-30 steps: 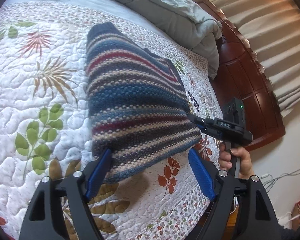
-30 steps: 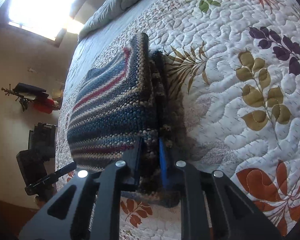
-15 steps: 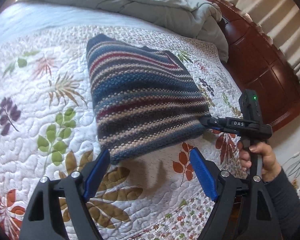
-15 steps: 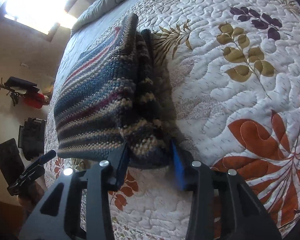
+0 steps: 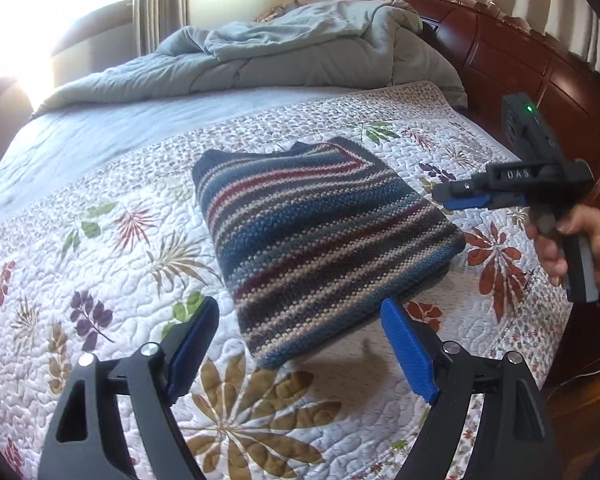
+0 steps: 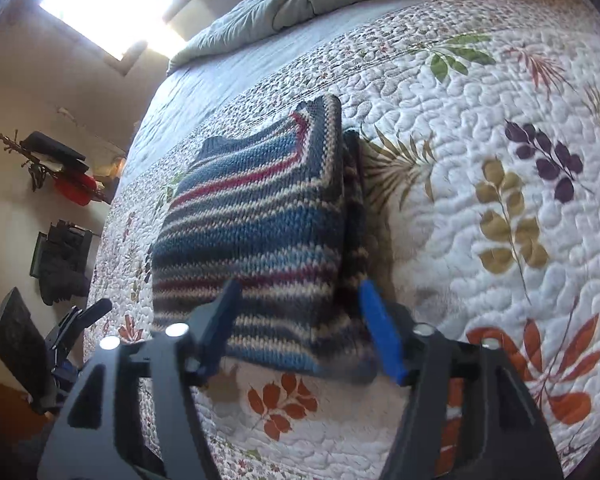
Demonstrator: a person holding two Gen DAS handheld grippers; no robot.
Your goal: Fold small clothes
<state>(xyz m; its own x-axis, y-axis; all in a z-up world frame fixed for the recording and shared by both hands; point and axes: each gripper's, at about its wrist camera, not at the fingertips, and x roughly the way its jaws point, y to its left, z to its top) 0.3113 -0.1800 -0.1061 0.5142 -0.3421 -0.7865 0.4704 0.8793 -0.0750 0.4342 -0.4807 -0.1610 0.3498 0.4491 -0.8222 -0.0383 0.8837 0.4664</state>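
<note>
Folded blue-red-cream striped knit sweater (image 5: 320, 236) lying lengthwise ahead on floral quilted bed (image 5: 100, 264) | left tool (image 5: 300, 344) gaping wide, empty | right tool (image 6: 296, 320) gaping wide, empty, nearer

We saw bright sun pour in from the window (image 5: 16, 28), so white that it washed out that corner. The quilt (image 5: 112, 264) was well lit. Soft shadows lay under the fingers (image 5: 406, 348). Both pictures bent round and went dark at the edges.
</note>
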